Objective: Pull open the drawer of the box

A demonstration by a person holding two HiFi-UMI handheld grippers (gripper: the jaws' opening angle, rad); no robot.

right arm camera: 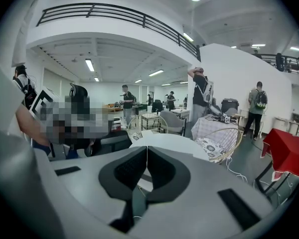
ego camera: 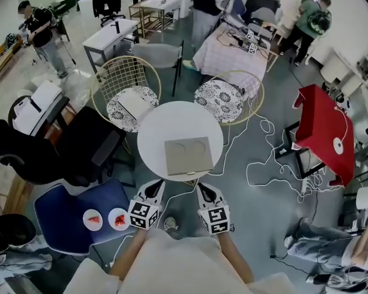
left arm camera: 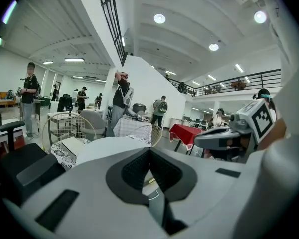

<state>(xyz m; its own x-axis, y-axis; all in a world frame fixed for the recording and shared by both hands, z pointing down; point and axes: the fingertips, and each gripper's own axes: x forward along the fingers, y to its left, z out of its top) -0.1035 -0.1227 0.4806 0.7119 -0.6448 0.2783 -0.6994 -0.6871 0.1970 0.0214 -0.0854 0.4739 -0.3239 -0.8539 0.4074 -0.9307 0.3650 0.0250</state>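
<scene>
One box [ego camera: 188, 155], one round table [ego camera: 165, 124], two wire chairs [ego camera: 119, 78] [ego camera: 219, 100], two claws [ego camera: 153, 190] [ego camera: 205, 192]

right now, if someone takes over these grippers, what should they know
Left gripper: jaws shut, empty, just short of the round white table's near edge.
Right gripper: jaws shut, empty, alongside it.
Box: on the table, toward the near edge; drawer looks closed.
Done: nothing yet.
Left: reach the box front, grip the drawer, pull it open.

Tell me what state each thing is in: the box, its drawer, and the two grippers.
Box: lying flat on the table.
Drawer: looks closed.
Left gripper: shut, empty.
Right gripper: shut, empty.
</scene>
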